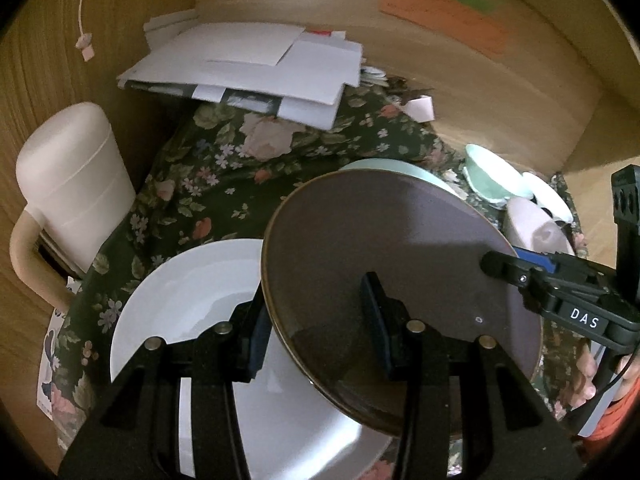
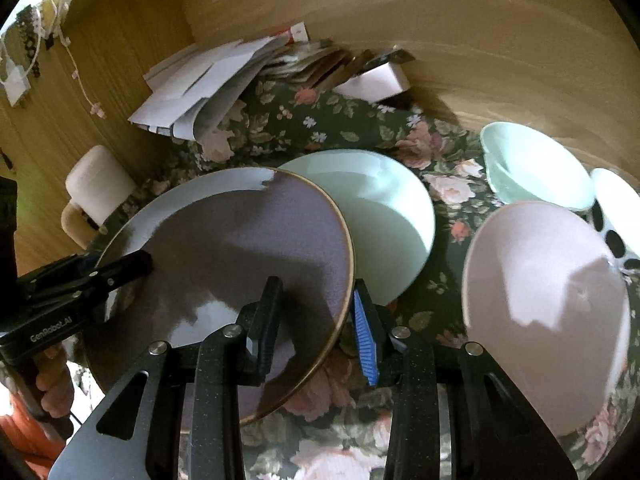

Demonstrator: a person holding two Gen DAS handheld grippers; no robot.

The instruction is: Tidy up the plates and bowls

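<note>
Gripping the grey plate [image 1: 384,272] from opposite sides, the two grippers share its weight, which I judge is why neither needs a deep bite on the rim. Left of the plate sits the white plate [image 1: 192,300] on the floral cloth [image 1: 224,168]; the grey plate overhangs it, seemingly raised clear, so stacking there looks like the likely aim. The left gripper [image 1: 316,316] is narrowed onto the plate's left rim, one finger below and one on the upper face. A round plate has no long axis; its face tilts, with the far edge higher than the near edge. Just behind the grey plate lies the mint plate [image 2: 384,216], partly covered by it. The right gripper [image 2: 318,316] pinches the plate's right rim, jaws narrow, the blue pad just outside the gold edge. Right of the grey plate, well apart, stand a pink bowl [image 2: 548,320], a mint bowl [image 2: 536,168] and a spotted bowl [image 2: 618,216], clustered together.
</note>
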